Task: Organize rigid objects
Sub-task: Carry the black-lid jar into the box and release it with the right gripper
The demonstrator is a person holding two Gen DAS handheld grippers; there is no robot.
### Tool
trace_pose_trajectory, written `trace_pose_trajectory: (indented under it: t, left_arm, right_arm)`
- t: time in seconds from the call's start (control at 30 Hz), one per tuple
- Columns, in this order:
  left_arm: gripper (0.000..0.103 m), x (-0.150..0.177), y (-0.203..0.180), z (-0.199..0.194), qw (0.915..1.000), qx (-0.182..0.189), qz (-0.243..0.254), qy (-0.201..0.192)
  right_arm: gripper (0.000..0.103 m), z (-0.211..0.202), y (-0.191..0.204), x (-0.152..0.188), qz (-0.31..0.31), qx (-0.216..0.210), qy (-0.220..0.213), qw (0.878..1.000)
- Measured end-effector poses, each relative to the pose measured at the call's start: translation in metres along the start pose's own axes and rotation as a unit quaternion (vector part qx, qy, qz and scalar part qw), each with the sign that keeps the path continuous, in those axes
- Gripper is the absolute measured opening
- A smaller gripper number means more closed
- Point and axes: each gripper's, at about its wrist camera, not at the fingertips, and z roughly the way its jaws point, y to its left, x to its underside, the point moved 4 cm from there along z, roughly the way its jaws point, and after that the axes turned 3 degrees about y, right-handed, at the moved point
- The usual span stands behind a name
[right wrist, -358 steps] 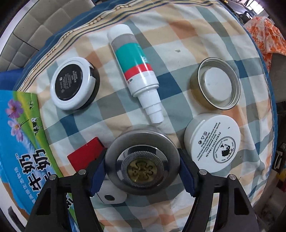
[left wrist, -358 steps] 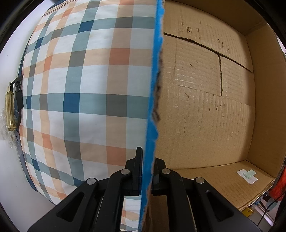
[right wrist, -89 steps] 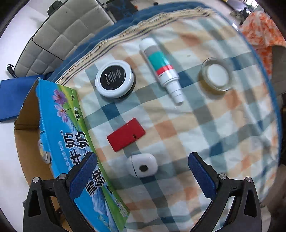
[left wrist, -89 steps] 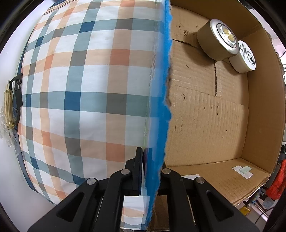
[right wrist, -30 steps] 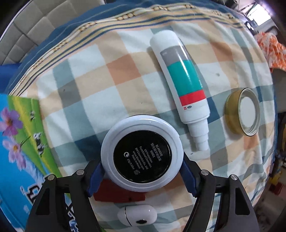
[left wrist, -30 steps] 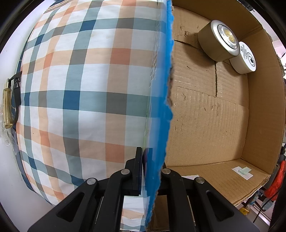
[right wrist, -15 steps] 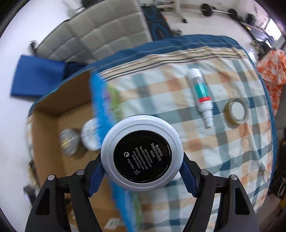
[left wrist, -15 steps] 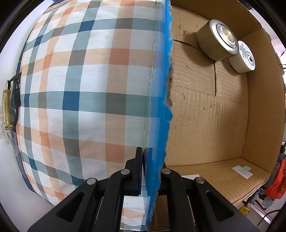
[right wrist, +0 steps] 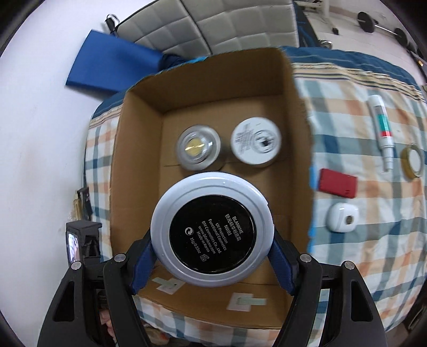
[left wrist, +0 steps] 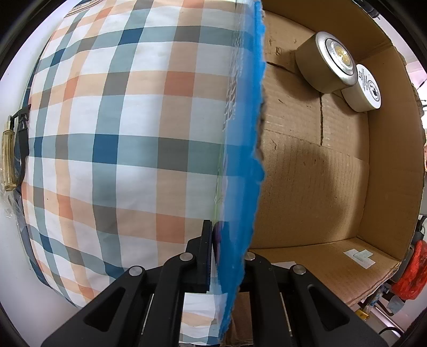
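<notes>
My right gripper (right wrist: 212, 263) is shut on a round white compact with a black label (right wrist: 212, 235) and holds it above the open cardboard box (right wrist: 138, 165). Inside the box lie a silver round tin (right wrist: 198, 147) (left wrist: 327, 62) and a white cream jar (right wrist: 256, 142) (left wrist: 363, 88). My left gripper (left wrist: 228, 257) is shut on the box's blue side wall (left wrist: 245, 160). On the plaid cloth (right wrist: 373, 202) to the right lie a red card (right wrist: 338, 183), a white oval case (right wrist: 343, 216), a white tube with teal and red bands (right wrist: 382, 128) and a gold-rimmed lid (right wrist: 413, 160).
The box stands on a plaid-covered bed (left wrist: 120, 146). A blue mat (right wrist: 112, 64) and a grey padded headboard (right wrist: 213, 24) lie beyond the box. A gold-handled item (left wrist: 8, 160) sits at the bed's left edge. An orange cloth (left wrist: 411, 269) is at the lower right.
My right gripper has carried the compact from the cloth leftward over the box, now centred above its floor. The left gripper still grips the box wall, unmoved.
</notes>
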Motion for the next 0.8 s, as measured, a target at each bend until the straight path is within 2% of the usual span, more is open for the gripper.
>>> trace_pose_trajectory:
  t: [0.33, 0.8]
  left_arm:
    - [0.005, 0.0, 0.003, 0.0, 1.0, 0.003, 0.0, 0.001]
    - [0.005, -0.001, 0.004, 0.001, 1.0, 0.004, 0.001, 0.001]
  right_arm:
    - [0.077, 0.047, 0.022, -0.01, -0.014, 0.017, 0.028, 0.999]
    - [0.077, 0.1, 0.03, -0.023, -0.011, 0.048, 0.061, 0.997]
